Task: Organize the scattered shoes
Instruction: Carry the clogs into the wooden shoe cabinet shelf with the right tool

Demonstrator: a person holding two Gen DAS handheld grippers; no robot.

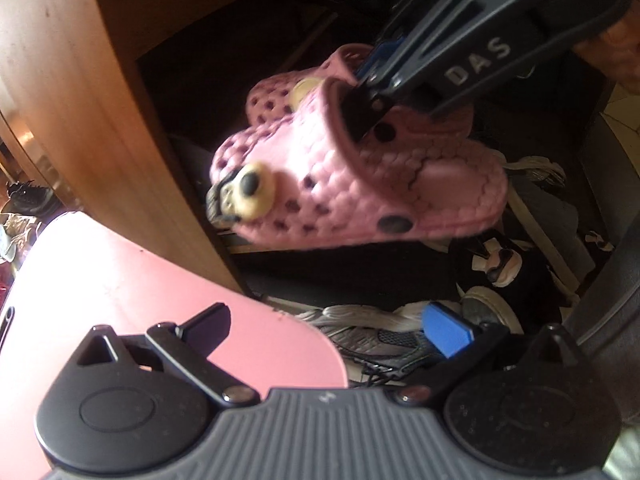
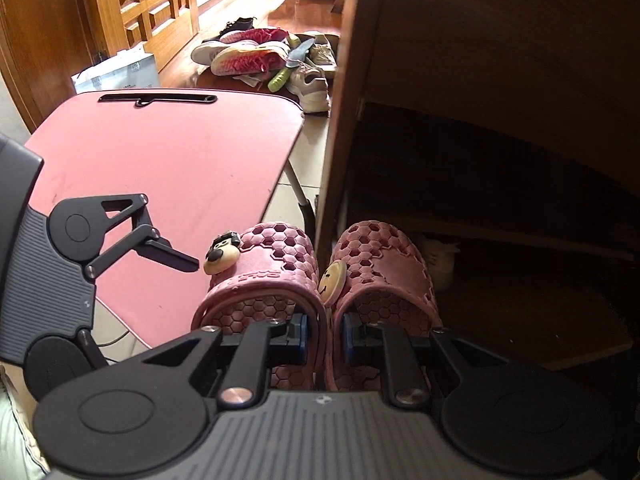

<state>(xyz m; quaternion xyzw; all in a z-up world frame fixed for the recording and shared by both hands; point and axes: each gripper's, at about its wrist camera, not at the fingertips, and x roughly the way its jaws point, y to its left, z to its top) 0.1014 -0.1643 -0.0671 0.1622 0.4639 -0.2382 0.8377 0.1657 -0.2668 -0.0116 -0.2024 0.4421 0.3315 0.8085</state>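
Wooden cabinet (image 2: 500, 40), pink table (image 2: 168, 160)

**Both grippers right now**

Right gripper (image 2: 324, 338) has its two blue-padded fingers (image 2: 300, 334) pulled in close, one tucked inside each of the two pink clogs (image 2: 280, 276), pinching their inner walls together — the pair hangs off it. Left gripper (image 1: 332, 332) sits lower and to the side with its jaws spread wide, nothing between them. In the left wrist view the right one comes in from upper right, angled down.
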